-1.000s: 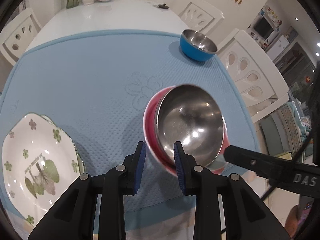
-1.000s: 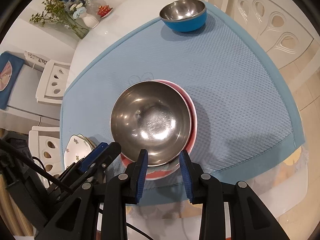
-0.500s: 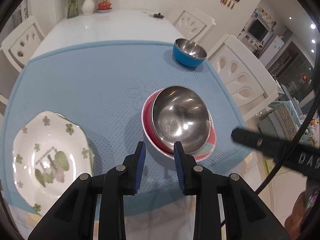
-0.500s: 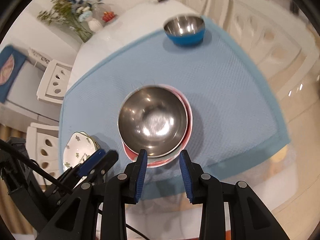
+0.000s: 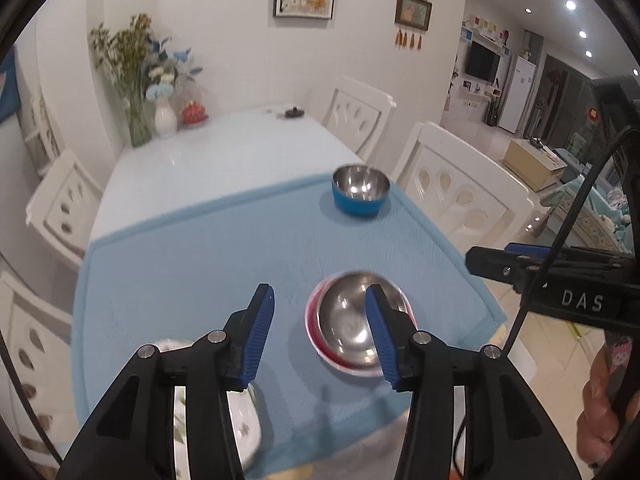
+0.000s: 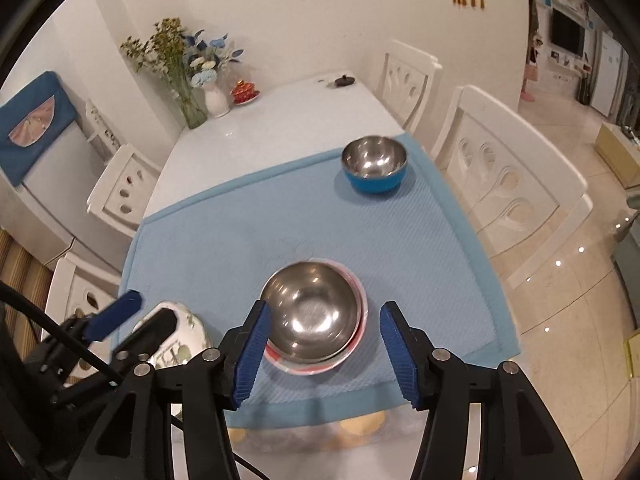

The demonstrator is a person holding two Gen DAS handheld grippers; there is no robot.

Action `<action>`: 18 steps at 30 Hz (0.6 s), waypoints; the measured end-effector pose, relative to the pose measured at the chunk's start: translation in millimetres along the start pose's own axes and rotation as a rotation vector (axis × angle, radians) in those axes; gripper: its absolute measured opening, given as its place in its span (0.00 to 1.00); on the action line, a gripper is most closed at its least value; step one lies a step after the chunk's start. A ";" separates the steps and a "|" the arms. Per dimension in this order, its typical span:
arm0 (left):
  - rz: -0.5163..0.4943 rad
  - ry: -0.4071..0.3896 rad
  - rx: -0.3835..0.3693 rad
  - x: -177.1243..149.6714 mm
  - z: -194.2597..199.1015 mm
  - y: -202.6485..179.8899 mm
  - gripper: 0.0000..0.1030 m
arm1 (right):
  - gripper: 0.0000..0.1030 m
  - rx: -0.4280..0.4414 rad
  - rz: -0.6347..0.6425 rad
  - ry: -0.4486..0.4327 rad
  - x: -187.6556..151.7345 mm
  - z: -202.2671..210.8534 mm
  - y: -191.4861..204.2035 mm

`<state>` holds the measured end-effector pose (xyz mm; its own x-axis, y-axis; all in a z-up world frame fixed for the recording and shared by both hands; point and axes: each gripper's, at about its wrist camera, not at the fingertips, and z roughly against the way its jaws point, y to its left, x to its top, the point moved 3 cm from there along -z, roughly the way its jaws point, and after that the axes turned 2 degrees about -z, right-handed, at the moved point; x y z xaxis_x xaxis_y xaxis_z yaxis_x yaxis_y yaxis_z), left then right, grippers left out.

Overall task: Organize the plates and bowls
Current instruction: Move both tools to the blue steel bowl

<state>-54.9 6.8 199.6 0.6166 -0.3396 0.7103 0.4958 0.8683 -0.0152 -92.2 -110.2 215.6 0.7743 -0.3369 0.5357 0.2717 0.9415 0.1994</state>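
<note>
Both grippers pulled back and up from steel bowl point(image 6: 314, 314), fingers now spread, holding nothing. Left gripper point(image 5: 318, 330), right gripper point(image 6: 324, 354). Bowl sits nested in pink bowl point(image 6: 352, 354), near worktop edge; blue bowl point(image 6: 375, 166) far right, unstacked, likely next.

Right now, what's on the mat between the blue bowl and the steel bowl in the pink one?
Nothing: between the blue bowl and the steel bowl, only bare blue mat shows, clearest in the right wrist view.
</note>
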 end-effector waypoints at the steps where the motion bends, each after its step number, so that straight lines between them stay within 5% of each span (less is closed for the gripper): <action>1: -0.006 -0.007 0.005 7.4 -1.6 -0.4 0.45 | 0.53 -0.001 -0.006 -0.008 5.7 0.9 -3.3; 5: 0.015 -0.032 0.013 32.1 -11.8 -1.8 0.58 | 0.55 -0.014 -0.005 -0.029 26.8 1.1 -14.9; 11: 0.055 -0.048 0.009 79.1 -38.2 -12.3 0.59 | 0.62 -0.038 0.022 -0.020 66.5 -8.2 -37.4; 15: 0.063 -0.060 0.030 99.6 -59.2 -17.7 0.75 | 0.66 -0.024 0.011 -0.019 95.4 -20.5 -53.4; 18: 0.095 -0.045 0.045 109.5 -84.0 -16.3 0.75 | 0.67 -0.017 0.000 -0.004 107.9 -34.9 -64.1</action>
<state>55.9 -74.9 218.5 0.6309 -0.2392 0.7380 0.4078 0.9115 -0.0532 -6.1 -206.6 231.9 0.7719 -0.3371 0.5390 0.2816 0.9414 0.1855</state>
